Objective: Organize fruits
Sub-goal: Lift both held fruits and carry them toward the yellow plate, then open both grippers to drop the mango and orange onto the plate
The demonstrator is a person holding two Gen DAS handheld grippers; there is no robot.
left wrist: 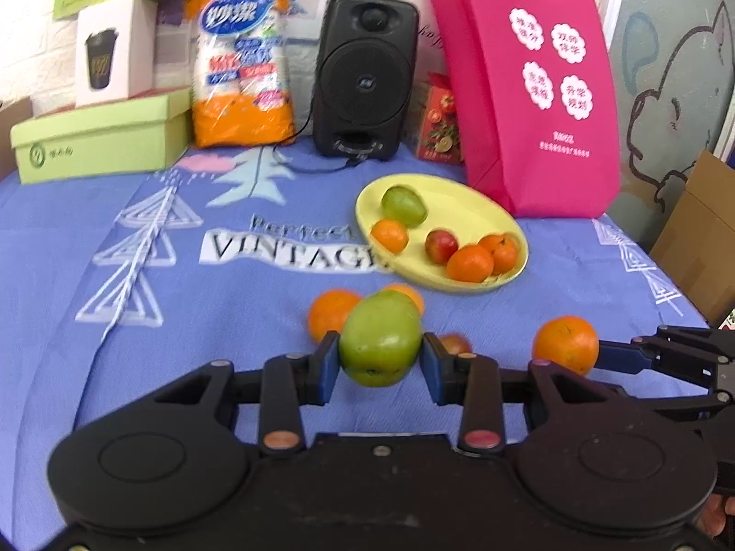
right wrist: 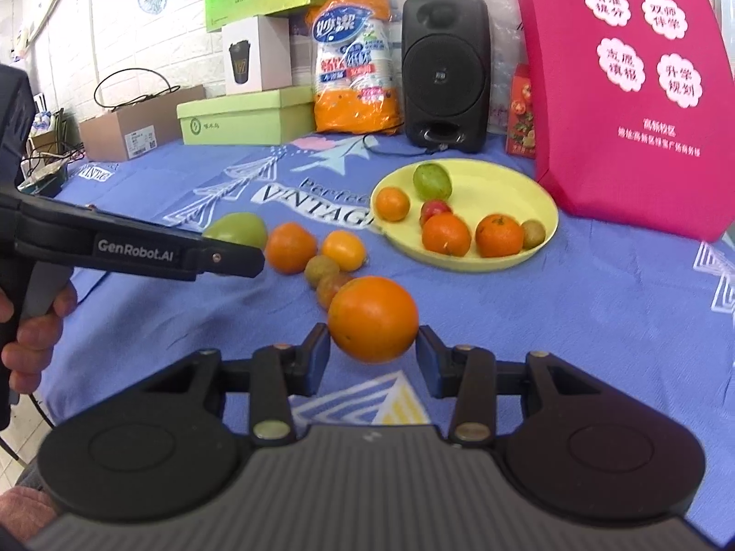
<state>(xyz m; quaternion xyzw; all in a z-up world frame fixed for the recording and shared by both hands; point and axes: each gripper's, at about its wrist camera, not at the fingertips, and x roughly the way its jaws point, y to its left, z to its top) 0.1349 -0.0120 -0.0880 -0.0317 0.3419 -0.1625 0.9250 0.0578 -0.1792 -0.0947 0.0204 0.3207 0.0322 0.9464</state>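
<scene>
While the left wrist view looks along the left claw (left wrist: pixel 380 360), its two blue pads press on both sides of a green fruit (left wrist: pixel 380 339), so this claw is closed on it and holds it clear of the blue cloth on the worktop (left wrist: pixel 138 321). Farther away and a little right stands the yellow plate (left wrist: pixel 459 204), already carrying one green fruit, one small red fruit and three oranges. Behind the held fruit, two oranges and one small reddish fruit lie loose on the cloth. At the right edge the right claw (left wrist: pixel 597 353) comes in, with a big orange (left wrist: pixel 566 344) at its tip.

From the right wrist view, the right claw (right wrist: pixel 373 349) is closed on the big orange (right wrist: pixel 373 319) and carries it above the cloth. The plate (right wrist: pixel 487 174), far and a little right, shows six fruits here, one of them a small brownish one at its right rim. On the cloth, near the left claw (right wrist: pixel 229 248) with its green fruit (right wrist: pixel 236 228), four small fruits remain loose.

I judge the task to be about half done: six fruits are placed, two are in hand, and four wait on the cloth.
</scene>
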